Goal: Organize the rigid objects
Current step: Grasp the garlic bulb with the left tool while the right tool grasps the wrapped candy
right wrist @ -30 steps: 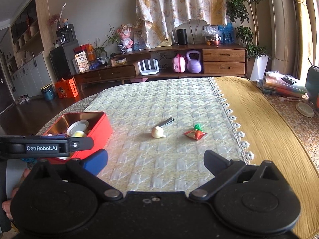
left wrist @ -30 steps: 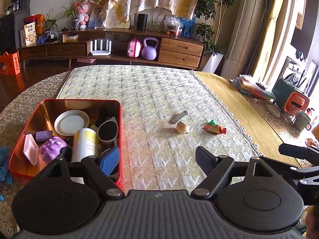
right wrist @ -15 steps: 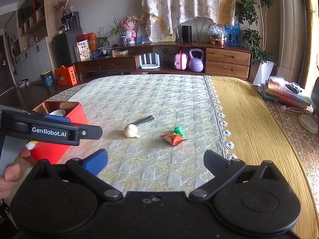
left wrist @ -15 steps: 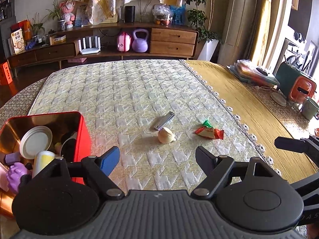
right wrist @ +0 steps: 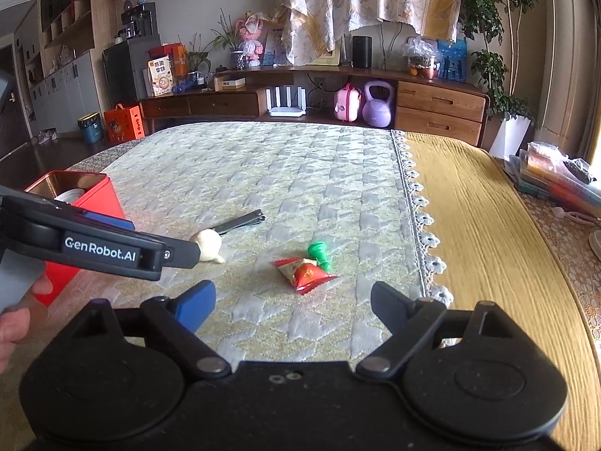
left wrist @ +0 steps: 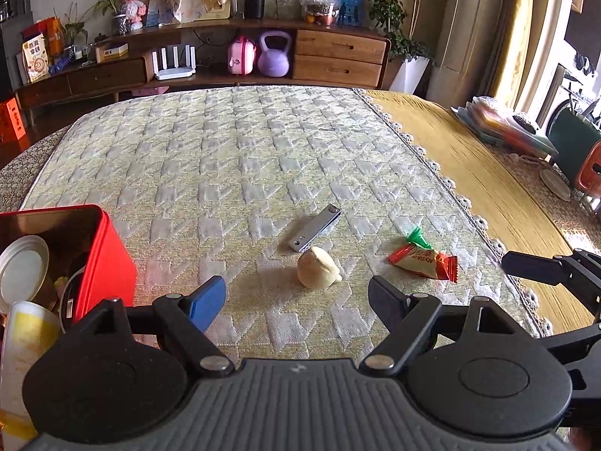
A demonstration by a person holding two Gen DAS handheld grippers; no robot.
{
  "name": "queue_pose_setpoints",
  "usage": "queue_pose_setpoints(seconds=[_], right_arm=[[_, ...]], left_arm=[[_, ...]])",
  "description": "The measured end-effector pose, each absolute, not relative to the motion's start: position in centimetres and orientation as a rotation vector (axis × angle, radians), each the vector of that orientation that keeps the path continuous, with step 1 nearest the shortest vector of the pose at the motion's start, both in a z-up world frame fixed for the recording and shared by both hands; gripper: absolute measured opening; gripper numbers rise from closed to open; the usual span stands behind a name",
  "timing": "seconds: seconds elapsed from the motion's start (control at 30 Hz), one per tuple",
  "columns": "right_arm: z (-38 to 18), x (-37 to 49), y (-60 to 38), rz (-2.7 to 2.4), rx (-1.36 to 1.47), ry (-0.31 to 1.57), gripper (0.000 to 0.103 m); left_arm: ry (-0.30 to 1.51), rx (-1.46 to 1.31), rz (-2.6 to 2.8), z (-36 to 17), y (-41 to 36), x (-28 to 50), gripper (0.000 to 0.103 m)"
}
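At the far left, one red tin box (left wrist: 109, 259) sits on the quilted cloth (left wrist: 225, 158), holding several things: one round white lid (left wrist: 22, 270), one pale yellow-and-white cylinder (left wrist: 28, 334) near the camera, and darker items too hidden to name. In the right wrist view the same box shows only one corner behind the other tool.

The left gripper (left wrist: 296, 300) hovers low over the cloth with its two fingers spread wide, one blue-tipped and one black, and nothing between them. Just ahead of that gap lies one cream-coloured garlic bulb (left wrist: 317, 272). One metal nail clipper (left wrist: 315, 227) lies directly behind the bulb, its near end touching or almost touching it; which, cannot be told.

Right of the bulb, apart from it, lies one red snack packet (left wrist: 426, 263), with one small green piece (left wrist: 417, 235) at its far end. From the right wrist view that green piece reads as a small pawn-shaped figure lying beside the packet.

The right gripper (right wrist: 293, 302) also stands wide apart and empty, its two fingers framing the snack packet from the near side. That makes three loose things on the cloth plus the green piece, all outside the box. Further right, a lace trim (right wrist: 419, 221) edges the cloth against one mustard-yellow cover (right wrist: 488, 233).
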State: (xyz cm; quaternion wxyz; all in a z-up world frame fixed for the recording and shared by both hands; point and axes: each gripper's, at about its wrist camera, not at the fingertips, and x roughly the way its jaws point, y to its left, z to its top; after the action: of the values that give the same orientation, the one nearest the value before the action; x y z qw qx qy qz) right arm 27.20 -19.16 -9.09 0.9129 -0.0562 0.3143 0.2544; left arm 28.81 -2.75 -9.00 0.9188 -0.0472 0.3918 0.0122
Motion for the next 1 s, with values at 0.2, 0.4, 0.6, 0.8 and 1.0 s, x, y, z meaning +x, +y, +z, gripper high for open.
queue_pose_setpoints(seconds=[0.2,0.4,0.6,0.8,1.0], right_arm=[[-10.0,28.9,-18.6,0.537,-0.136,0.662,0.073],[-10.7,30.0,-18.5,0.526,-0.129,0.671,0.062],[-11.0,30.2,-18.3,0.521,-0.116,0.677,0.047],[-11.0,29.9,-17.9,0.519,-0.111,0.667,0.036],[-10.9,29.7,-17.6,0.505,-0.119,0.658,0.030]], left_arm=[[0.800,-0.085,0.021,-9.7,-3.2,30.1,0.083],[0.800,-0.079,0.011,-10.1,-3.7,30.9,0.067],[0.813,-0.097,0.003,-10.6,-3.6,31.3,0.047],[0.821,-0.111,-0.008,-10.9,-3.5,31.4,0.035],[0.816,-0.103,-0.017,-10.9,-3.7,31.3,0.029]])
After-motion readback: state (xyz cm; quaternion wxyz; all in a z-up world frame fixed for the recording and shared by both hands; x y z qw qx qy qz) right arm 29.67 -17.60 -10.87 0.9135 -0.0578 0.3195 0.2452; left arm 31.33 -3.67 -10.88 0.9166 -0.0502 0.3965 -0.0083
